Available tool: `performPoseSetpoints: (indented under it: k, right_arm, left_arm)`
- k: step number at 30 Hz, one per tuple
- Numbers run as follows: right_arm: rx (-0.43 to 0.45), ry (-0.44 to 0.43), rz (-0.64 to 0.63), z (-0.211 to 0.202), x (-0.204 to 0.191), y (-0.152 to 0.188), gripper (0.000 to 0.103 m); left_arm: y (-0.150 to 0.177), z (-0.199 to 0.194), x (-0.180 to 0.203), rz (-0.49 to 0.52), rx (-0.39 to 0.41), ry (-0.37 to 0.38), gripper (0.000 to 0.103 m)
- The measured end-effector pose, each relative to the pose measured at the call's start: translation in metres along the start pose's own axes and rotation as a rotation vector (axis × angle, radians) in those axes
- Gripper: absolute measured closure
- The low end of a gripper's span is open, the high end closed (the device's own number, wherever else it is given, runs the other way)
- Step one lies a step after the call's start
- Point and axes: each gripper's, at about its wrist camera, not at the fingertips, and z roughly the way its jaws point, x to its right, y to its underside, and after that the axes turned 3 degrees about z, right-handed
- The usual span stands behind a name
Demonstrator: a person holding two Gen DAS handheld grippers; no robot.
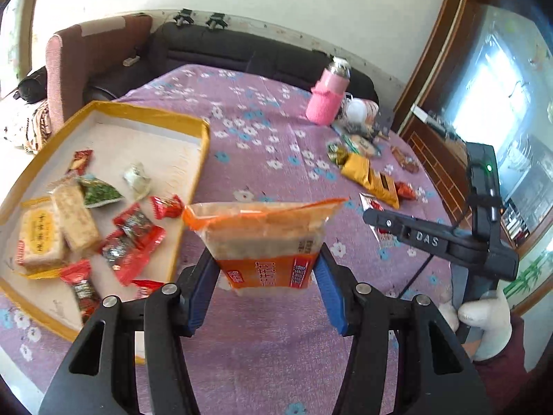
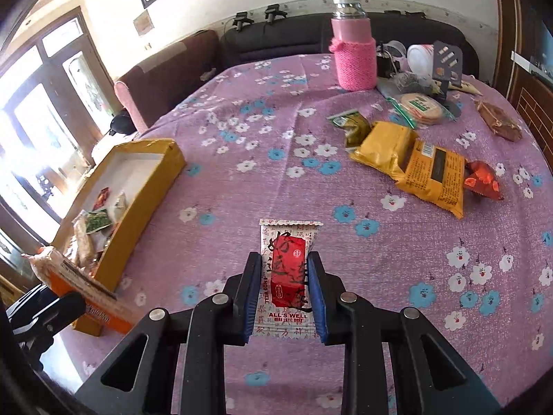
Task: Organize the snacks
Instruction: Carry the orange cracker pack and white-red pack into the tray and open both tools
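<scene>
My left gripper (image 1: 264,269) is shut on an orange-and-clear cracker packet (image 1: 266,238) and holds it above the purple flowered tablecloth, just right of the yellow-rimmed box (image 1: 204,145). The box holds several wrapped snacks (image 1: 131,238). The packet also shows in the right wrist view (image 2: 83,287) beside the box (image 2: 152,186). My right gripper (image 2: 284,283) is shut on a white-and-red "ALL'S WELL" snack packet (image 2: 288,269), held over the cloth. The right gripper also shows in the left wrist view (image 1: 380,218). Loose snacks lie at the right: two yellow packets (image 2: 411,162), a green one (image 2: 352,124), a red one (image 2: 482,180).
A pink-sleeved bottle (image 2: 354,52) stands at the far side of the table with a round cracker pack (image 2: 421,107), a brown packet (image 2: 497,119) and small clutter. A dark sofa (image 2: 293,34) lies behind the table. A wooden door frame is at the right.
</scene>
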Motion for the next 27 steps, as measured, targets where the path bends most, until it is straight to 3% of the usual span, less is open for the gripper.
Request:
performPoseSetpoints:
  k: [8, 15, 22, 27]
  right_arm:
    - [0.030, -0.113, -0.085, -0.021, -0.062, 0.002, 0.076]
    - [0.018, -0.227, -0.164, -0.016, -0.127, -0.008, 0.076]
    - [-0.033, -0.277, -0.227, 0.023, -0.185, -0.014, 0.076]
    - [-0.083, -0.267, -0.229, 0.062, -0.202, -0.017, 0.076]
  left_arm:
    - [-0.005, -0.048, -0.044, -0.075, 0.111, -0.035, 0.049]
    - [-0.008, -0.081, -0.082, -0.110, 0.183, -0.136, 0.049]
    - [-0.010, -0.071, -0.122, -0.168, 0.152, -0.173, 0.049]
    - [-0.017, -0.054, -0.138, -0.174, 0.113, -0.185, 0.049]
